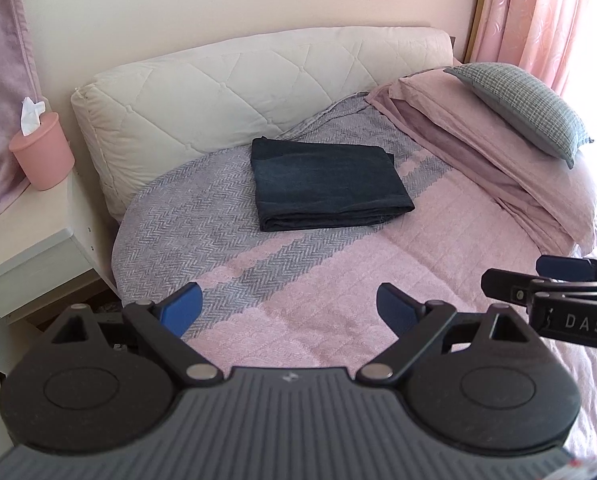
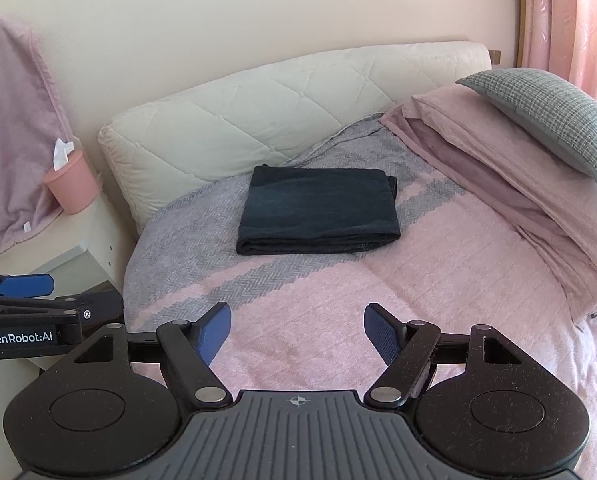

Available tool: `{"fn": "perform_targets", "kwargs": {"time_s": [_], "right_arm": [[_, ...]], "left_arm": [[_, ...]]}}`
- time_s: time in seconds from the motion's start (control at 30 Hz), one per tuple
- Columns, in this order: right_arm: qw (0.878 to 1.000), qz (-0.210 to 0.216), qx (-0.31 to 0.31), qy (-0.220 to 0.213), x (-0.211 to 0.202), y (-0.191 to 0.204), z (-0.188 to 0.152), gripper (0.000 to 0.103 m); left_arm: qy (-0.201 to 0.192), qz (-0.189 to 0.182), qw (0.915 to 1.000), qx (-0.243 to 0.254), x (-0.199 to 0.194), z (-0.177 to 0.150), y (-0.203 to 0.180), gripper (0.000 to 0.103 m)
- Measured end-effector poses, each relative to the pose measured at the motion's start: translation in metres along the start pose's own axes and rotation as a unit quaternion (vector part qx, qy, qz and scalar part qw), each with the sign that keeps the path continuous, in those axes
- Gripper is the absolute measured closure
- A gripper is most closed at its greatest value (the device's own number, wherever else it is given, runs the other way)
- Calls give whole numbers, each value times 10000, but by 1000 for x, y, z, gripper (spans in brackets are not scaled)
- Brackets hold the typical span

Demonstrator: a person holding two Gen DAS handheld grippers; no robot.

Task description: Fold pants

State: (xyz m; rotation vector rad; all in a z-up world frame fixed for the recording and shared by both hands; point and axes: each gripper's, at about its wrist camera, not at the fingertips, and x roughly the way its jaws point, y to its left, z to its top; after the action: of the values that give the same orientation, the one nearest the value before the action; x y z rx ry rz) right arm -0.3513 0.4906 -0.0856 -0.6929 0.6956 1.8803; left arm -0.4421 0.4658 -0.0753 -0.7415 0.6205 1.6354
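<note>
Dark blue pants (image 1: 326,184) lie folded into a flat rectangle on the bed, near the headboard cushion; they show in the right wrist view too, pants (image 2: 318,210). My left gripper (image 1: 288,312) hangs open over the pink bedspread, well short of the pants, with nothing between its blue pads. My right gripper (image 2: 298,334) is open as well and holds nothing, at about the same distance from the pants. Each gripper sees the other at its side: right gripper (image 1: 510,280), left gripper (image 2: 70,298).
A pink and grey bedspread (image 1: 338,288) covers the bed. A cream quilted cushion (image 1: 226,92) lines the wall. Folded pink bedding (image 1: 510,152) with a grey checked pillow (image 1: 530,108) lies at the right. A pink tissue holder (image 1: 44,152) stands on the white nightstand (image 1: 26,240).
</note>
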Motion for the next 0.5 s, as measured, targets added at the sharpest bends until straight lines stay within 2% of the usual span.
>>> {"fn": "perform_targets", "kwargs": {"time_s": [0.5], "right_arm": [[10000, 7, 33, 58, 6, -9, 3, 32]], "left_arm": [[44, 7, 10000, 8, 7, 2, -3, 11]]}}
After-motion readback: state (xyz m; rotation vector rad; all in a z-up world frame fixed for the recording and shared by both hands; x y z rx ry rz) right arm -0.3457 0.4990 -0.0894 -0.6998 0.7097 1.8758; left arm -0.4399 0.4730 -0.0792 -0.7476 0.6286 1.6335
